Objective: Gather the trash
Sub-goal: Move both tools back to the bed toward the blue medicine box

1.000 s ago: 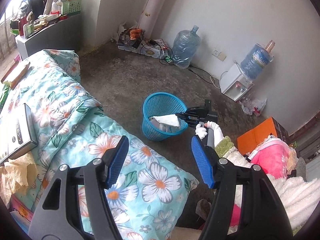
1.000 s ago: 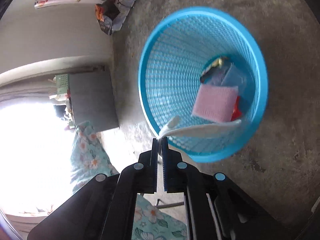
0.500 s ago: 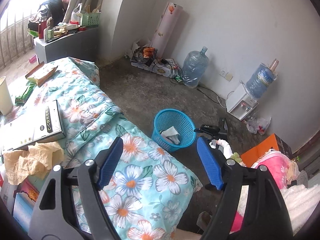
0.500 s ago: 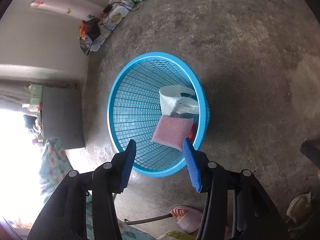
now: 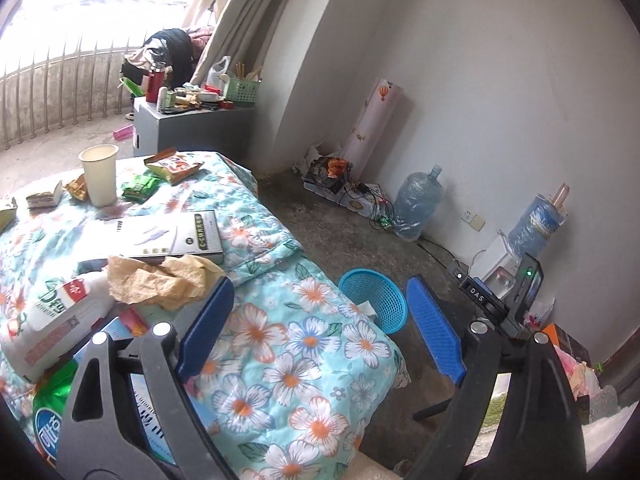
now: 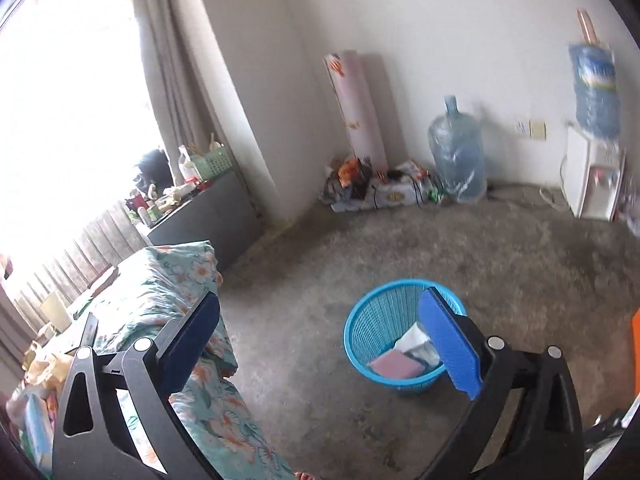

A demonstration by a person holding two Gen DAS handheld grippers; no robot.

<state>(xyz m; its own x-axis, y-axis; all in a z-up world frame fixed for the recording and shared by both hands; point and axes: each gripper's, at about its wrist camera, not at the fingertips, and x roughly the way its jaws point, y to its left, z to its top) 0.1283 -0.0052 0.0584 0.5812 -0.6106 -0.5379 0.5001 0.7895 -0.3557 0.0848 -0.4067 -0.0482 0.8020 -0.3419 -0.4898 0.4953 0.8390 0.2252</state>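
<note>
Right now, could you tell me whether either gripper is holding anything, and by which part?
Nothing is held. The left gripper and right gripper have nothing between their opening jaws; the trash lies in the basket.

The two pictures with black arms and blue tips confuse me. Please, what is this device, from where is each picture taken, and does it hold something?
These are two hand-held grippers, one in each hand of a person, each carrying a wide-angle camera that looks along its blue fingers. One picture comes from the left gripper, the other from the right gripper. Both are opening, with nothing between the fingers. The flowered bedcover carries trash: crumpled brown paper, a paper cup, snack wrappers. The blue basket on the floor already holds some.
</note>
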